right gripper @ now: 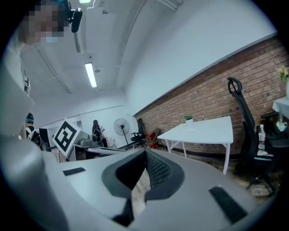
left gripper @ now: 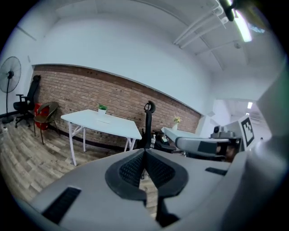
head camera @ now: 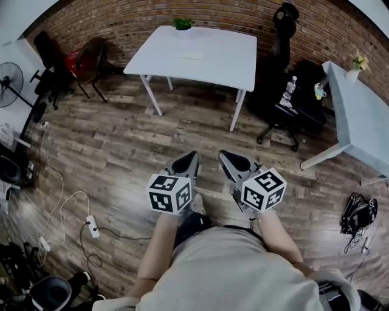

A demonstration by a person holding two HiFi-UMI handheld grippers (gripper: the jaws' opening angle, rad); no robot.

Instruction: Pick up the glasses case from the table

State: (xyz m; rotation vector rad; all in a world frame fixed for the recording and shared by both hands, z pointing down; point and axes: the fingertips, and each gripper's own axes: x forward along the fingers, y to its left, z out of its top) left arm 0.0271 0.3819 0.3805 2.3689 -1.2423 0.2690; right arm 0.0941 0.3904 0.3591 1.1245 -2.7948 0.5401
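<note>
- Looking down in the head view, the left gripper and right gripper are side by side over the wood floor, both pointing toward the white table and well apart from it. The jaws of each are pressed together, with nothing in them.
- The case lies flat on the table, just in front of the small plant at the table's far edge. Behind the table runs a brick wall. A fan stands far to the table's left, and an office chair and a second table to its right.
- In the left gripper view, the left gripper's ribbed pads meet, pinching nothing. The table stands beyond the jaws to the left, with the case beside the plant.
- In the right gripper view, the right gripper is likewise closed and empty. The table stands beyond it to the right against the brick wall; the case there is only a faint pale strip.
</note>
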